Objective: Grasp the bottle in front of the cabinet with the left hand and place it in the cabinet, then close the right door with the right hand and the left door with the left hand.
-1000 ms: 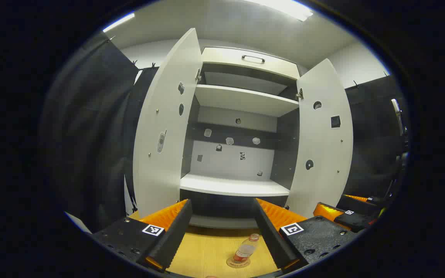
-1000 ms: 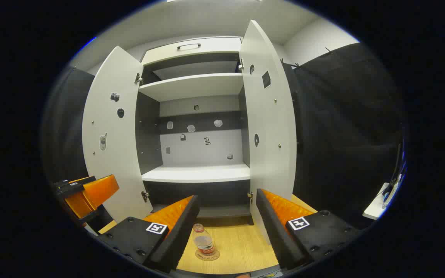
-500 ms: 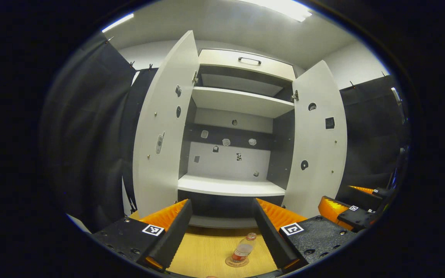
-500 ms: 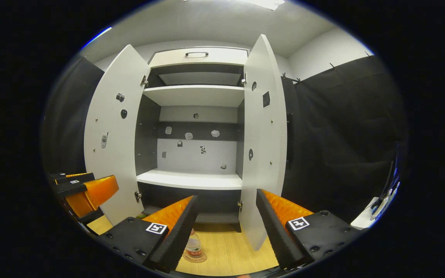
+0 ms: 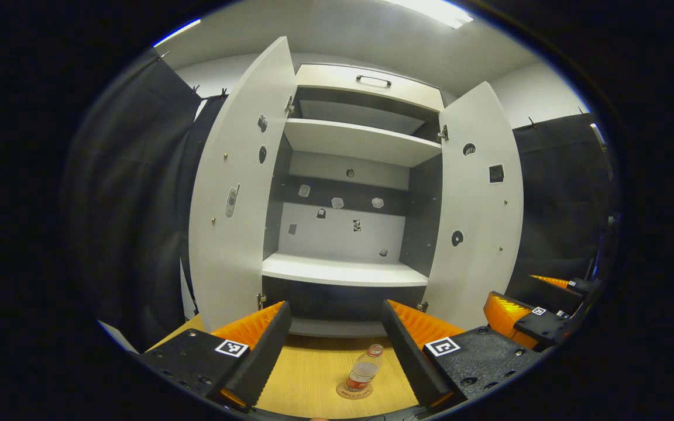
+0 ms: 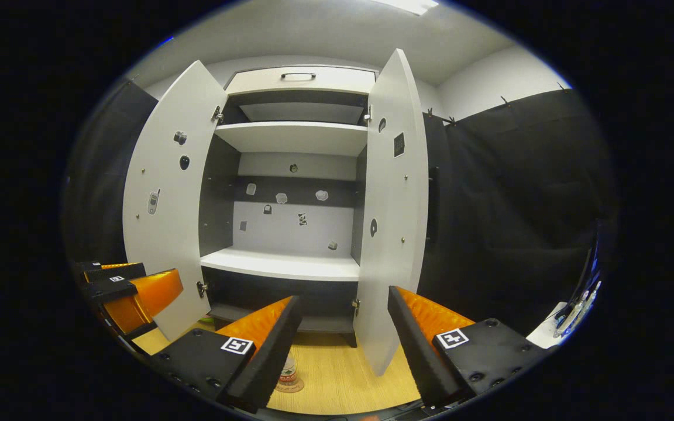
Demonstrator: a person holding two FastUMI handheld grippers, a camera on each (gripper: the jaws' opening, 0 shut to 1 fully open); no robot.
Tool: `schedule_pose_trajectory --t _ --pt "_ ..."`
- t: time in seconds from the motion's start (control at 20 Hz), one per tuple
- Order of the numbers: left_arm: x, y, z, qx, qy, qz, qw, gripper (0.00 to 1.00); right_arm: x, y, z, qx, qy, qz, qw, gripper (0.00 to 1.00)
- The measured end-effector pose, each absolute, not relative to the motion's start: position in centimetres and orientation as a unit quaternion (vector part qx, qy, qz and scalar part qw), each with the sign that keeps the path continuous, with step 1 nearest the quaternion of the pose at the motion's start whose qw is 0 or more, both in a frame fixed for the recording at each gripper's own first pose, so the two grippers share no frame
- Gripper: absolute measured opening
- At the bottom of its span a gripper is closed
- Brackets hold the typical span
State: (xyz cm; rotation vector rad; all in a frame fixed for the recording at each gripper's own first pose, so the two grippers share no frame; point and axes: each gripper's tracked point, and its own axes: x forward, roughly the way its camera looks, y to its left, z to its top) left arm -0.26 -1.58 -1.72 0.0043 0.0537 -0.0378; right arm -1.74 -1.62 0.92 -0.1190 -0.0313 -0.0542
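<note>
Bottle (image 5: 363, 372) untouched on the wooden counter (image 5: 313, 374), upright on a small round coaster (image 5: 353, 392) just in front of the open cabinet (image 5: 346, 193): no step of the task is seen to be done yet. The left hand-held gripper (image 5: 337, 345) is held with its fingers spread wide and nothing between them, the bottle framed in the gap but farther off, nearer the right finger. The right hand-held gripper (image 6: 343, 345) is likewise wide apart and empty, aimed at the cabinet's lower shelf (image 6: 281, 266) with the right door's edge just beyond its fingers. Both doors are swung fully outward, the left door (image 5: 234, 193) and the right door (image 5: 477, 216) flanking bare shelves (small stickers are dotted on the back panel and door faces). In the left gripper view the other gripper is caught low at the far right; in the right gripper view the bottle is partly hidden behind the left finger. Everything is judged to remain: the bottle is to be grasped and set on a shelf, then the right door closed, then the left.
</note>
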Motion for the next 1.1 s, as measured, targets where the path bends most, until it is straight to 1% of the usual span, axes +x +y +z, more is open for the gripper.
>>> schedule_pose_trajectory --t 0.2,0.35,0.55,0.7,0.9,1.1 --pt "0.0 -2.1 -2.6 -0.009 0.033 -0.021 0.999 0.94 -1.5 -2.2 0.6 -0.056 -0.009 -0.031 0.998 0.98" --pt "0.3 -3.2 -4.7 -0.011 0.05 -0.034 0.998 0.95 -1.5 -2.8 0.5 -0.056 -0.007 -0.036 0.998 0.98" --pt "0.8 -4.3 -9.5 0.002 0.09 -0.039 0.995 0.94 -1.3 -3.4 0.2 -0.058 0.0 -0.041 0.998 0.98" --pt "1.4 -5.4 -12.2 -0.011 0.106 -0.054 0.993 0.95 -1.4 -4.3 -0.5 -0.057 0.013 -0.046 0.997 0.98" --pt "2.0 -6.9 -16.6 0.013 0.134 -0.074 0.988 0.95 -1.4 -5.9 -0.7 -0.055 0.021 -0.056 0.997 0.98" --pt "2.8 -8.2 -21.7 0.016 0.176 -0.083 0.981 0.95 -1.5 -7.3 -0.6 -0.057 0.024 -0.06 0.996 0.98"
